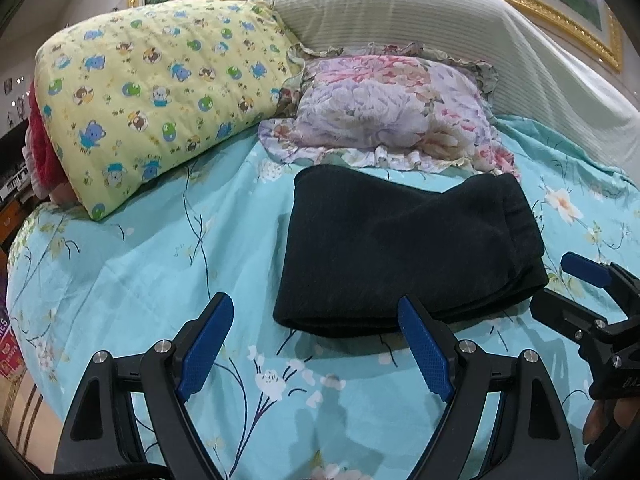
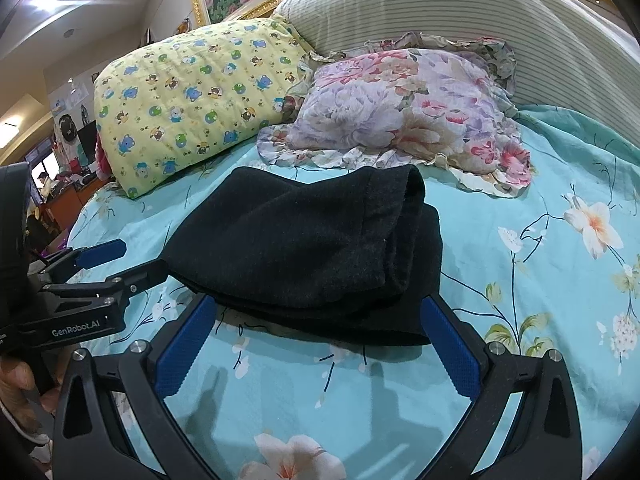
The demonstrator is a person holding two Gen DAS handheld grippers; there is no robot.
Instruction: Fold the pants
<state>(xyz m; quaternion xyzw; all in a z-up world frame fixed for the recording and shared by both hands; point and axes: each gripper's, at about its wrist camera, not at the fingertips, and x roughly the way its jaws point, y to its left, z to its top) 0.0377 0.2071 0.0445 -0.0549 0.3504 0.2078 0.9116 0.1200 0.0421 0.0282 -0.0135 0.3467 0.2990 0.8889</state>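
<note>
Dark pants (image 1: 404, 248) lie folded in a compact stack on the turquoise floral bedsheet (image 1: 160, 264); they also show in the right wrist view (image 2: 304, 248). My left gripper (image 1: 316, 312) is open and empty, just in front of the stack's near edge. My right gripper (image 2: 316, 312) is open and empty, its fingers at the stack's near edge. The right gripper also shows in the left wrist view (image 1: 560, 284), at the stack's right corner. The left gripper shows in the right wrist view (image 2: 136, 258), at the stack's left corner.
A floral pillow (image 1: 392, 112) lies just behind the pants. A yellow cartoon-print quilt roll (image 1: 160, 92) lies at the back left. A striped cream headboard cushion (image 1: 400, 16) rises behind. The bed's edge drops off at the left (image 1: 24, 360).
</note>
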